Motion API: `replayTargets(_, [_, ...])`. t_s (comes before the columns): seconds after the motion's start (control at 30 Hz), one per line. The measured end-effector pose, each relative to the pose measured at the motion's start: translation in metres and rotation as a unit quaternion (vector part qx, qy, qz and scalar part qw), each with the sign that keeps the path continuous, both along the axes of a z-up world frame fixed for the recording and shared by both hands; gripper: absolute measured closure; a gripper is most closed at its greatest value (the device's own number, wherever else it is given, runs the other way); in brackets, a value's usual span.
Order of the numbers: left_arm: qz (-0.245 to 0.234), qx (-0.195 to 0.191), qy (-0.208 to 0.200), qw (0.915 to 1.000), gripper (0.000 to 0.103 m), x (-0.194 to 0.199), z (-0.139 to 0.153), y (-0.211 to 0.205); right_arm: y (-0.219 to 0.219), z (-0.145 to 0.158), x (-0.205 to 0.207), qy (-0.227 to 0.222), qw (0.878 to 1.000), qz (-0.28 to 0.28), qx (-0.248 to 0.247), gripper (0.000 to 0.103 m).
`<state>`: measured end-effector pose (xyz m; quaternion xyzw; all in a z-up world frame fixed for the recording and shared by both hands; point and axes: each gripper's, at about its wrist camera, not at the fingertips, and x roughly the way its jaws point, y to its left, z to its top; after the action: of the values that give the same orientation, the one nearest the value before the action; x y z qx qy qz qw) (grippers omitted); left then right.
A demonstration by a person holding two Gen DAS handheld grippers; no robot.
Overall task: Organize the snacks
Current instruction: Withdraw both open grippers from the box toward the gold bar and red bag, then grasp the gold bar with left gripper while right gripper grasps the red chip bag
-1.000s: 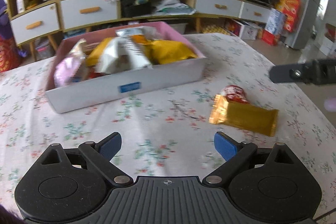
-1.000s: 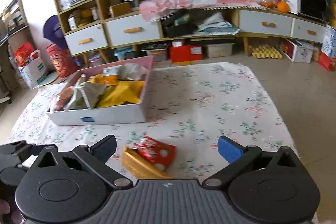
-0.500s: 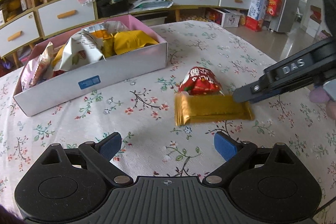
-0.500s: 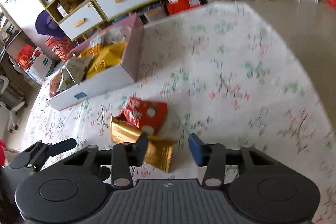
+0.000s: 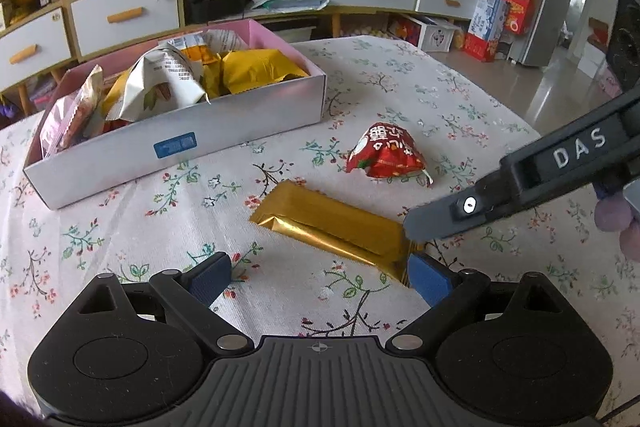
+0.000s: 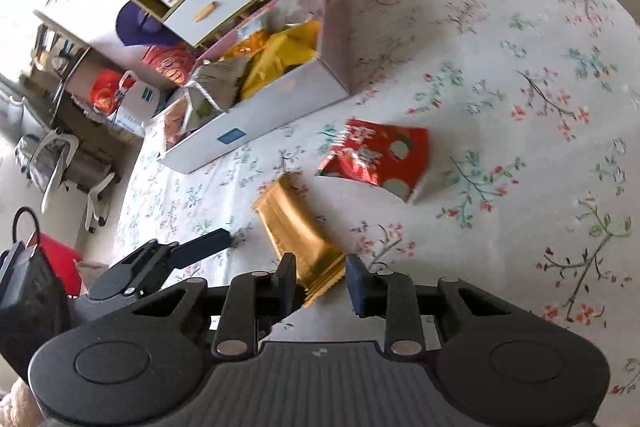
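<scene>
A gold snack bar (image 5: 328, 227) lies on the flowered tablecloth, with a red snack packet (image 5: 386, 151) just behind it. A pink and white box (image 5: 224, 123) full of snacks stands at the back left. My left gripper (image 5: 320, 281) is open and empty, just in front of the bar. My right gripper (image 6: 322, 281) is narrowed around the near end of the gold bar (image 6: 296, 231), jaws on either side of it; whether they press it is unclear. The red packet (image 6: 378, 157) lies beyond. The right gripper's finger (image 5: 440, 219) shows over the bar's right end.
The box (image 6: 256, 115) sits on the far left in the right wrist view. Low cabinets with drawers (image 5: 124, 15) stand behind the table. The table edge (image 5: 500, 99) drops to the floor on the right. The left gripper (image 6: 192, 251) shows at lower left.
The right gripper has lowered and narrowed its jaws around the end of the gold bar. The left gripper has moved closer to the bar and stays open.
</scene>
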<state>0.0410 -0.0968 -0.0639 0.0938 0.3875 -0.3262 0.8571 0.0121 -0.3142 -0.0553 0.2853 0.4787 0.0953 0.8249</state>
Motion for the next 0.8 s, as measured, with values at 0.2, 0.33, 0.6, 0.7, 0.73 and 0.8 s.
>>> replayTargets(0.2, [0.060,-0.030,0.033,0.9972,0.007,0.011,0.002,-0.006,-0.015,0.017,-0.002,-0.029,0.997,-0.037,-0.056,0.071])
replayTargets(0.33, [0.101,-0.033,0.032,0.9938,0.007,0.017,0.001,-0.022,-0.024,0.021,-0.002,-0.044,0.992,-0.056,-0.103,0.054])
replayTargets(0.6, [0.094,0.053,-0.030,0.9938,0.009,0.007,-0.007,-0.044,-0.022,0.016,0.010,-0.074,0.979,-0.042,-0.188,0.032])
replayTargets(0.7, [0.086,0.051,-0.025,0.9947,0.015,0.005,-0.005,-0.030,-0.016,0.014,0.013,-0.085,0.974,-0.021,-0.208,0.027])
replayTargets(0.73, [0.083,0.054,-0.026,0.9947,0.016,0.005,-0.004,-0.025,-0.015,0.012,0.014,-0.089,0.973,-0.012,-0.215,0.026])
replayTargets(0.8, [0.085,0.047,-0.015,0.9951,0.021,0.007,-0.003,-0.011,-0.011,0.012,0.015,-0.094,0.970,0.000,-0.222,0.026])
